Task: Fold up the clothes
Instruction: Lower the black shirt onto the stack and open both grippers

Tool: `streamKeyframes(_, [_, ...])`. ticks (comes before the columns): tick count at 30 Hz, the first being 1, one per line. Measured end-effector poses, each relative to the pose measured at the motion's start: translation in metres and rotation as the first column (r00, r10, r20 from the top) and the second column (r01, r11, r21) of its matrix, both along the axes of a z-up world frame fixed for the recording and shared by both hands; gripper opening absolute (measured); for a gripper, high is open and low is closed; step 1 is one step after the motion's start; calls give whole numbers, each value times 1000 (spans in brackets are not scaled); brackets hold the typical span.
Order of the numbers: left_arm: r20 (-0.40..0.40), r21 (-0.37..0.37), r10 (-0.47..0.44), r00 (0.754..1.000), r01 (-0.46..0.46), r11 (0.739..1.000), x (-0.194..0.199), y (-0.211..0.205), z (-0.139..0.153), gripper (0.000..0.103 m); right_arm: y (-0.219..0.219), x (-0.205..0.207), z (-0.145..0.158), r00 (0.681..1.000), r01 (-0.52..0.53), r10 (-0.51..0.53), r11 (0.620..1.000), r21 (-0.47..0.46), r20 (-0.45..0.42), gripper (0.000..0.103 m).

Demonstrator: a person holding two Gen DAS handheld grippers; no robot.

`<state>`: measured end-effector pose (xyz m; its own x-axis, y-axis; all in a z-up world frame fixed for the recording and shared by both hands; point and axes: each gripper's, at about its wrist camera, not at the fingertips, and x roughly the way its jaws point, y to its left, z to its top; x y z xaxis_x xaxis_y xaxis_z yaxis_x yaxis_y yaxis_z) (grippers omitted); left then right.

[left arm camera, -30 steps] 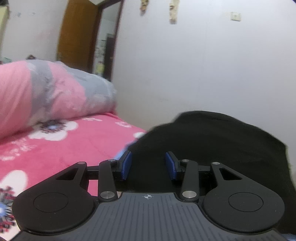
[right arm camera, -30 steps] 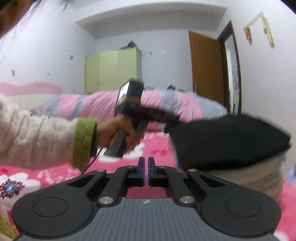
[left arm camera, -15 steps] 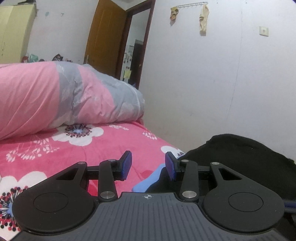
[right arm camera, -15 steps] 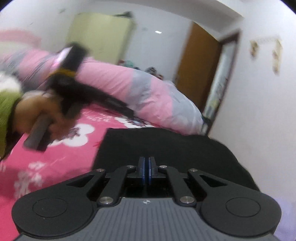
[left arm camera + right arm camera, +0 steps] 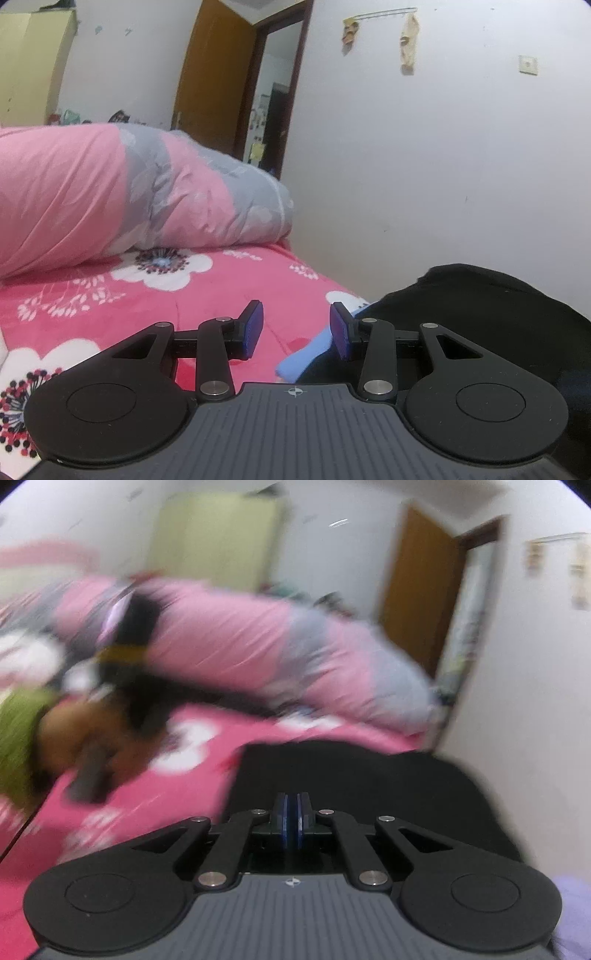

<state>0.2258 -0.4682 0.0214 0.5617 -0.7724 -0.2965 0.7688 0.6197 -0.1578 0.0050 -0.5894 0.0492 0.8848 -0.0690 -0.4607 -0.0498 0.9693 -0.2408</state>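
The black garment (image 5: 362,775) on the bed (image 5: 110,302) looks soft and limp, so pinch it at a corner. Your left gripper (image 5: 295,326) stands spread and empty; your right gripper (image 5: 294,821) is pressed together on nothing.

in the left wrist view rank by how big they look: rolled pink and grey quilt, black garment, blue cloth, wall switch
1. rolled pink and grey quilt
2. black garment, though the gripper hides part and it lies nearer
3. blue cloth, only a strip showing
4. wall switch, far off on the wall
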Motion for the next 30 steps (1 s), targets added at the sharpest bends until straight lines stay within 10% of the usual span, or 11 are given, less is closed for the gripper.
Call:
streamKeyframes(5, [3,-38,-114,993,114,993,-8,-10,3,40,27,-24,4,979,-203,203,978,41,17,3])
streamKeyframes(10, [-82,-1,-248,965,249,969,-8,-46,-1,41,-48,-43,23,948,183,-230,960,213,220,4])
streamKeyframes(13, [-155,11,-150,976,154,988,8,-57,-6,43,-96,-49,5,799,500,-565,814,294,206,6])
streamKeyframes(17, [-251,-29,-34,968,27,999,31,-16,0,43,-113,-101,-28,615,637,-773,602,481,155,6])
streamKeyframes(22, [-188,-16,5,982,-8,1000,3,62,20,46,-67,-182,-70,511,623,-856,429,654,75,19])
streamKeyframes(30, [-155,51,-101,983,110,993,-110,151,35,67,12,-215,-94,553,687,-829,393,612,-88,26])
